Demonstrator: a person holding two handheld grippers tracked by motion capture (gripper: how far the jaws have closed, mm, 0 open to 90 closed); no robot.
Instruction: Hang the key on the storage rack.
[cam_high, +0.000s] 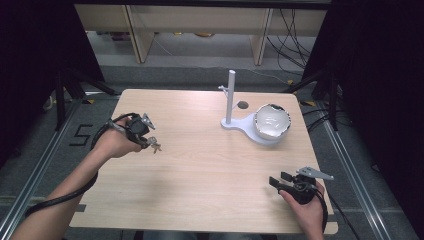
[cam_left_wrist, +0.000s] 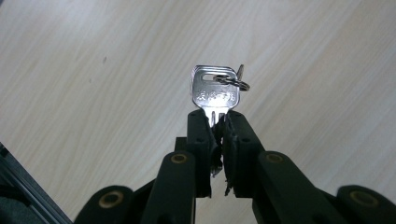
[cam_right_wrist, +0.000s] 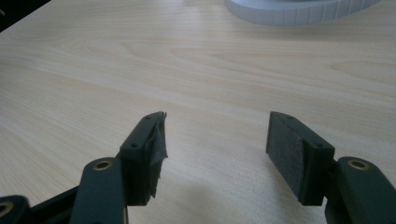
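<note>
Left gripper (cam_left_wrist: 218, 123) is clamped on the key (cam_left_wrist: 215, 93): jaws pinch the blade, and the head sticks out past the tips with the split ring (cam_left_wrist: 232, 82) threaded through its slot. A second key seems to hang behind on the same ring, can't tell more. In the high view the left gripper (cam_high: 150, 142) is held over the left part of the wooden table (cam_high: 200, 165), keys (cam_high: 156, 146) dangling just off its tips, clear of the tabletop as far as I can judge.

Right gripper (cam_right_wrist: 215, 140) is spread wide with nothing between the pads, only bare tabletop ahead of it. In the high view the right gripper (cam_high: 278, 179) sits low near the table's near-right edge, apparently idle.

Well ahead of the right gripper and far across from the left one: the white stand (cam_high: 231, 102), an upright post with a small hook arm near the top, on a flat base. A white bowl (cam_high: 271, 121) rests on the base's wide end, just beside the post.

My read on progress: pickup is done, grip looks solid. If the hook is the target, what's left is the carry across to the stand, lining up the ring with the hook arm, and release. That's most of the job. Ring is small and swings freely, so that's the fiddly bit.
</note>
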